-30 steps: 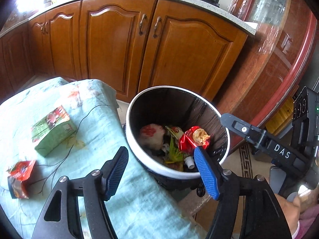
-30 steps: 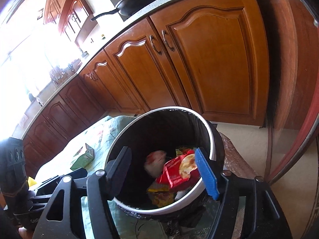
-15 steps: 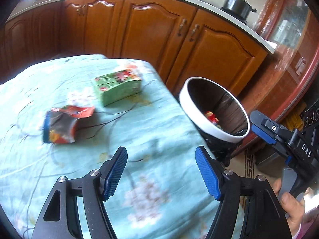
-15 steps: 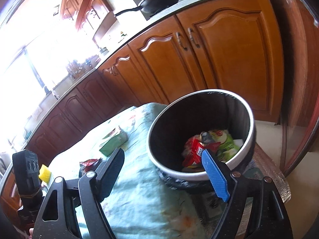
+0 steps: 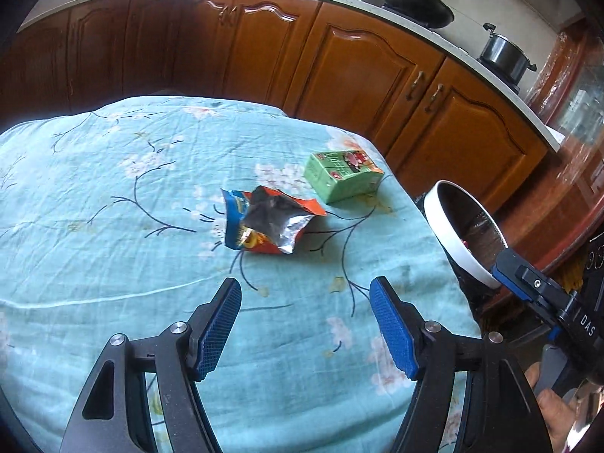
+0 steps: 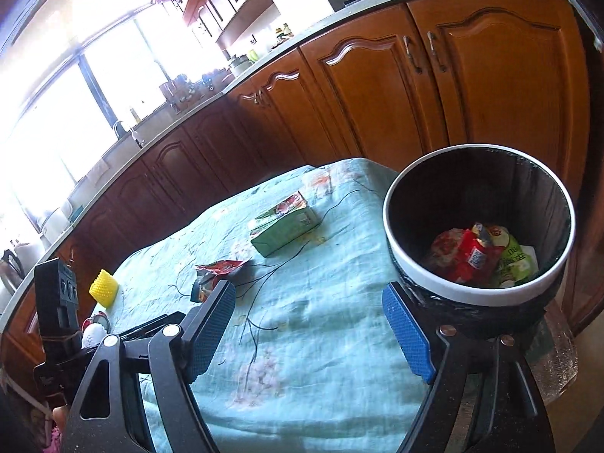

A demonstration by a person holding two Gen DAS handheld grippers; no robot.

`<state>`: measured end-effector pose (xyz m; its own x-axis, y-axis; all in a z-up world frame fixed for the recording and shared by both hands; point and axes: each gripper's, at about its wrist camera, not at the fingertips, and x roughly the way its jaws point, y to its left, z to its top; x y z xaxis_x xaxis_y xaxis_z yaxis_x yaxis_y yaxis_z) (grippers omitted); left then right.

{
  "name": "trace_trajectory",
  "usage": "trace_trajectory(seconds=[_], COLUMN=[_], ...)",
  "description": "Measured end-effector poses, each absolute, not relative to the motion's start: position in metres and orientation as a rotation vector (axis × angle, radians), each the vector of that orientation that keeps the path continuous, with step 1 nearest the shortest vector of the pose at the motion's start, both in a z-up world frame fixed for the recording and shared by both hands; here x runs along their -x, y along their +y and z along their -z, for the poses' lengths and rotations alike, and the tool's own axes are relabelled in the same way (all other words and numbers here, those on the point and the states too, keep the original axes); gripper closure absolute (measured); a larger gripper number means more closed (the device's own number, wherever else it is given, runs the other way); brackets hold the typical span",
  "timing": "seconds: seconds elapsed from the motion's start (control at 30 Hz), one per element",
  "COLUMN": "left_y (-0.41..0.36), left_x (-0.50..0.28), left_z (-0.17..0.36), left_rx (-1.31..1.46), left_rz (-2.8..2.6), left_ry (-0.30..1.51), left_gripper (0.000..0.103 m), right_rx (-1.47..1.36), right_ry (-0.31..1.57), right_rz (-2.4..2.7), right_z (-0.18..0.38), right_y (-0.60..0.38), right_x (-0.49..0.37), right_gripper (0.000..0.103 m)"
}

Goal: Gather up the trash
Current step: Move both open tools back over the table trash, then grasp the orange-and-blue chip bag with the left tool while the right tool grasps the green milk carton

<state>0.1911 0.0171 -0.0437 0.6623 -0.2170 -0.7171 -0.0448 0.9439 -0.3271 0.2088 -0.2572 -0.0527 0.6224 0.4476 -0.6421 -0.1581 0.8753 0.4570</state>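
Left wrist view: left gripper (image 5: pixel 305 330) hovering released, nothing between pads; snack wrapper (image 5: pixel 268 224) and green carton (image 5: pixel 344 175) lying uncollected on tablecloth (image 5: pixel 113 264).

Right wrist view: right gripper (image 6: pixel 309 330) having just widened, gaping empty; bin (image 6: pixel 477 226) already holding several wrappers.

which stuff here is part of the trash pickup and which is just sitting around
Part of the job:
torn snack wrapper
green carton
trash bin, already holding wrappers
left gripper and right gripper, both open and empty

Just lying about:
yellow spiky roller
wok
pot
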Motion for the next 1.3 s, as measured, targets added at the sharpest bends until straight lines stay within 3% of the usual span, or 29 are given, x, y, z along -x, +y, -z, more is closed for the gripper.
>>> trace_trajectory(seconds=[0.33, 0.47, 0.83, 0.87, 0.97, 1.0, 1.03, 1.3], left_y=[0.04, 0.045, 0.04, 0.038, 0.034, 0.035, 0.039, 0.074], left_x=[-0.21, -0.229, -0.286, -0.29, -0.296, -0.296, -0.296, -0.279], left_z=[0.045, 0.054, 0.077, 0.08, 0.087, 0.087, 0.087, 0.082], left_rx=[0.33, 0.32, 0.294, 0.275, 0.22, 0.214, 0.23, 0.34], left_rz=[0.026, 0.007, 0.03, 0.031, 0.019, 0.022, 0.034, 0.03], left_ry=[0.851, 0.877, 0.942, 0.953, 0.959, 0.956, 0.958, 0.926], left_gripper=[0.033, 0.034, 0.035, 0.038, 0.062, 0.075, 0.079, 0.086], right_rx=[-0.324, -0.289, -0.187, -0.182, -0.174, -0.17, -0.167, -0.057], right_ry=[0.854, 0.864, 0.899, 0.902, 0.908, 0.912, 0.915, 0.934], right_rz=[-0.412, -0.428, -0.482, -0.484, -0.49, -0.492, -0.495, -0.521], right_z=[0.057, 0.061, 0.072, 0.073, 0.077, 0.079, 0.08, 0.091], right_y=[-0.226, -0.215, -0.196, -0.196, -0.192, -0.19, -0.188, -0.161], right_x=[-0.23, -0.249, -0.291, -0.294, -0.303, -0.306, -0.308, -0.335], right_gripper=[0.021, 0.015, 0.01, 0.01, 0.01, 0.01, 0.01, 0.003])
